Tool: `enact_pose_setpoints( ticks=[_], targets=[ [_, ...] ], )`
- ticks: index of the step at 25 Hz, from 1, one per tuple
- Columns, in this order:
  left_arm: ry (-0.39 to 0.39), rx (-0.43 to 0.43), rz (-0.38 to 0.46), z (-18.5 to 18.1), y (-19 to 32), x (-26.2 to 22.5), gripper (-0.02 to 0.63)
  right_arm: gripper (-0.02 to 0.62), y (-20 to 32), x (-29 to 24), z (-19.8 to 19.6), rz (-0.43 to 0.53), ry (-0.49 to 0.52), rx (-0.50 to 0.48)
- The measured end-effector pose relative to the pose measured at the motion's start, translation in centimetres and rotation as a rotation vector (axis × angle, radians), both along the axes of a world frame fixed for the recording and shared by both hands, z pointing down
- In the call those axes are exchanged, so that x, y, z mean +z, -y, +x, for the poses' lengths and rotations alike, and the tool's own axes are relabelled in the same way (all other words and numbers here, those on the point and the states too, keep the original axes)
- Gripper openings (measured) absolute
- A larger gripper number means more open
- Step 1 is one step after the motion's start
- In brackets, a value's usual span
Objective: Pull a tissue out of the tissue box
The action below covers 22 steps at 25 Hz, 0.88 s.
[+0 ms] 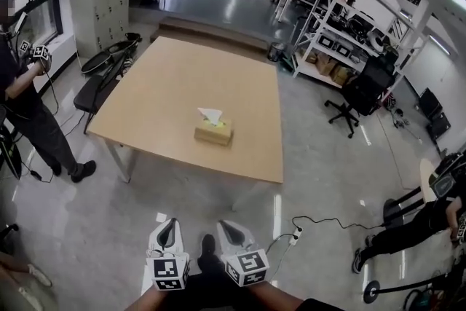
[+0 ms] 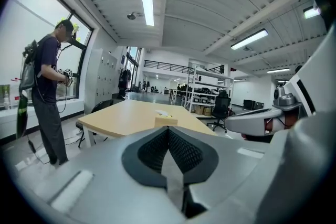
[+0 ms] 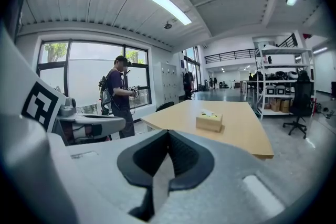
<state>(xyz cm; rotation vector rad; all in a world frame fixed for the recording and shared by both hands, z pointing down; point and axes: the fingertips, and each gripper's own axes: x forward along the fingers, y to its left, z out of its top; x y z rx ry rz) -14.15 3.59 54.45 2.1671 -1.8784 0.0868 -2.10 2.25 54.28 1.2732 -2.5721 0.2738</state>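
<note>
A tan tissue box (image 1: 213,132) sits near the front middle of a light wooden table (image 1: 167,95), with a white tissue (image 1: 210,114) sticking up from its top. It shows small and far off as the tissue box (image 2: 166,120) in the left gripper view and the tissue box (image 3: 209,121) in the right gripper view. My left gripper (image 1: 167,228) and right gripper (image 1: 231,229) hang side by side over the floor, well short of the table's near edge. Both have their jaws pressed together with nothing between them.
A person (image 1: 29,109) stands left of the table holding grippers. A dark chair (image 1: 98,87) is at the table's left side. Shelving racks (image 1: 342,33) and an office chair (image 1: 360,95) stand to the right. A power strip and cable (image 1: 295,233) lie on the floor near my right.
</note>
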Motion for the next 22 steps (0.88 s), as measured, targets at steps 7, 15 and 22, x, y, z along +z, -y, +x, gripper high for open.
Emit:
enact_pose_setpoints(
  ticks=[7,15,22],
  targets=[
    [0.021,-0.037,-0.038,0.1,3.7,-0.1,0.018,-0.009,4.7,-0.1,0.2,-0.022,0.016,-0.027],
    [0.053,-0.015,-0.062,2.1,10.7,0.0,0.018,-0.009,12.2,0.4,2.6,-0.046,0.057,-0.01],
    [0.103,-0.025,-0.071,3.9,15.9,0.1,0.018,-0.009,17.5,0.3,4.3,-0.031,0.072,-0.041]
  ],
)
